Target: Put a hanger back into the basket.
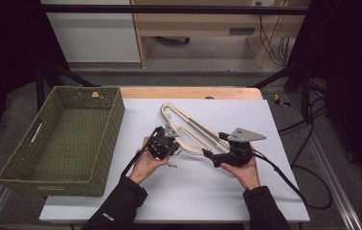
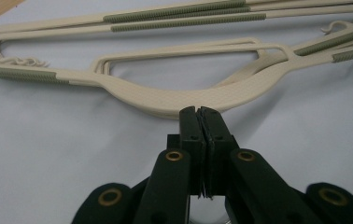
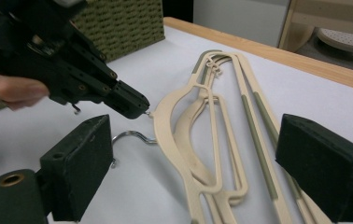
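Green woven basket (image 1: 64, 139) seen at 9 o'clock on table (image 1: 193, 191). Left gripper (image 1: 165, 143) at centre, jaws pressed together at neck of top hanger, hook wire pinched between them. Cream hangers (image 1: 188, 127) stacked from centre toward 12 o'clock. Right gripper (image 1: 215, 155) at 3 o'clock, jaws spread wide, nothing held.

Bare bench (image 1: 193, 191) runs along the near edge, open passage behind both hands. The green wicker basket (image 1: 64, 139) walls off the left edge, its rim standing high. The stack of cream hangers (image 1: 188, 127) sprawls across the middle toward the far edge. The left gripper (image 1: 169, 143) sits at the stack's near curve; the right gripper (image 1: 212, 155) just beside it. The strip by the right edge lies open.
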Demonstrator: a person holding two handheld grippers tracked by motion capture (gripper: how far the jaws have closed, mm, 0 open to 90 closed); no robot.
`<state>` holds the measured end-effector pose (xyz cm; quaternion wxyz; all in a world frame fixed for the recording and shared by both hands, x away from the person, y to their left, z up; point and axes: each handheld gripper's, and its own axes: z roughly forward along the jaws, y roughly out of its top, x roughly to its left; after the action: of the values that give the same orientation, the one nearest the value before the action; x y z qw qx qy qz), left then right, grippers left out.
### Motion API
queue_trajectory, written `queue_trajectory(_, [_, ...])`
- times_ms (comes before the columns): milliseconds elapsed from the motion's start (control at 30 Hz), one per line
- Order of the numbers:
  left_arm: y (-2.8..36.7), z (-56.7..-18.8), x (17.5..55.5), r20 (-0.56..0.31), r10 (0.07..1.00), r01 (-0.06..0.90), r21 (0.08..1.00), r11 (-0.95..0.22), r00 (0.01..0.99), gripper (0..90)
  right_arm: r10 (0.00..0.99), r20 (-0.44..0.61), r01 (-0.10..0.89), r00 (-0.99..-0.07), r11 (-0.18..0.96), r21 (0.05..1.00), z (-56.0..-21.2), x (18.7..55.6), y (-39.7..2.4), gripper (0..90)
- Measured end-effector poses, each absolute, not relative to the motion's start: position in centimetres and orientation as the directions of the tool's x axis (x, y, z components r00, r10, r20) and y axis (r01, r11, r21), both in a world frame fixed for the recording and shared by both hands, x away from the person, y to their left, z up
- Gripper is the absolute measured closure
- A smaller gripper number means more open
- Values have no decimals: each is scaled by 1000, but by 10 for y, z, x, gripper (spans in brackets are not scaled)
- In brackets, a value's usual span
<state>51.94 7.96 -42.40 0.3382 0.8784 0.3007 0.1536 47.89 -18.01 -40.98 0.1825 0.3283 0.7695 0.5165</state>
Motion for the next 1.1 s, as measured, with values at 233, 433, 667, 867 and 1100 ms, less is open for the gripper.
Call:
queue_trajectory(233, [72, -413, 513, 118, 612, 393, 669, -630, 782, 885, 658, 60, 348, -751, 316, 883, -425, 500, -153, 202])
queue_trajectory(433, [68, -409, 509, 140, 602, 378, 662, -648, 786, 885, 640, 48, 373, -767, 384, 844, -438, 505, -142, 312])
queue_trajectory(667, [66, -406, 506, 139, 602, 386, 650, -655, 786, 884, 620, 10, 385, -784, 473, 793, -446, 505, -134, 530])
queue_trajectory(867, [66, -405, 504, 140, 604, 391, 644, -657, 785, 884, 603, -29, 373, -797, 530, 761, -449, 504, -126, 655])
queue_trajectory(1100, [67, -404, 502, 129, 606, 391, 655, -646, 785, 874, 576, -59, 341, -815, 561, 754, -449, 502, -125, 714])
